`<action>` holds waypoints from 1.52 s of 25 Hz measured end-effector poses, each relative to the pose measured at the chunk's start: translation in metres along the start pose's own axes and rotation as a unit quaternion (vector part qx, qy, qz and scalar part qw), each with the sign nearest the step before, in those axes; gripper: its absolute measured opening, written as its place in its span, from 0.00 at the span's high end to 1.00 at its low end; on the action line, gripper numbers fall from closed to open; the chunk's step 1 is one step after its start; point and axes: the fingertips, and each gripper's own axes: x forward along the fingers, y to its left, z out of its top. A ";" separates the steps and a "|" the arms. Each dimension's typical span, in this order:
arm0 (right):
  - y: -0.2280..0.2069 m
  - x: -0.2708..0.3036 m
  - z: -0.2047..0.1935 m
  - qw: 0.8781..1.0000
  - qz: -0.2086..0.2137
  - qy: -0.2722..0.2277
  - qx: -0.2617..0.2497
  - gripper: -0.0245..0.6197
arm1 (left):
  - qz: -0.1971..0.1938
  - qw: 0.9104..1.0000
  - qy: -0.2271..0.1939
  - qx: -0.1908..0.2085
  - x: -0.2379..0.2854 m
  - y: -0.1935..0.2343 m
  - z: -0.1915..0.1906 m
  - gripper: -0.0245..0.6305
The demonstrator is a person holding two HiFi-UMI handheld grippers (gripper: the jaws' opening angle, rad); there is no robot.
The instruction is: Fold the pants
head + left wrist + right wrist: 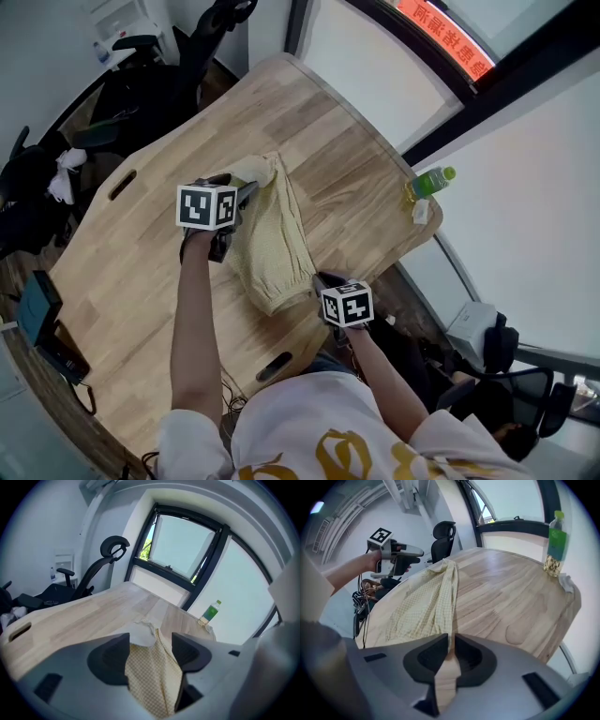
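Observation:
Yellow checked pants (pixel 272 239) lie folded into a long strip on the wooden table (pixel 347 141). My left gripper (pixel 246 192) hovers at the strip's far end with its jaws wide open. In the left gripper view the cloth (pixel 152 677) shows between and below the left gripper (pixel 152 641), untouched by the pads. My right gripper (pixel 322 279) is at the near hem by the table edge. The right gripper (pixel 449 639) has its jaws parted by a narrow slit, and the edge of the pants (pixel 426 602) runs into that slit.
A green bottle (pixel 429 181) stands near the table's right edge. Black office chairs (pixel 159 75) crowd the far left. A dark device (pixel 39 305) sits off the table's left side. Two slots (pixel 122 184) are cut in the tabletop.

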 end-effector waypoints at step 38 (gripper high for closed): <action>0.046 -0.045 0.013 0.991 0.022 -0.117 -0.055 0.91 | -0.020 0.984 0.118 -0.136 -0.087 -0.107 -0.239 0.59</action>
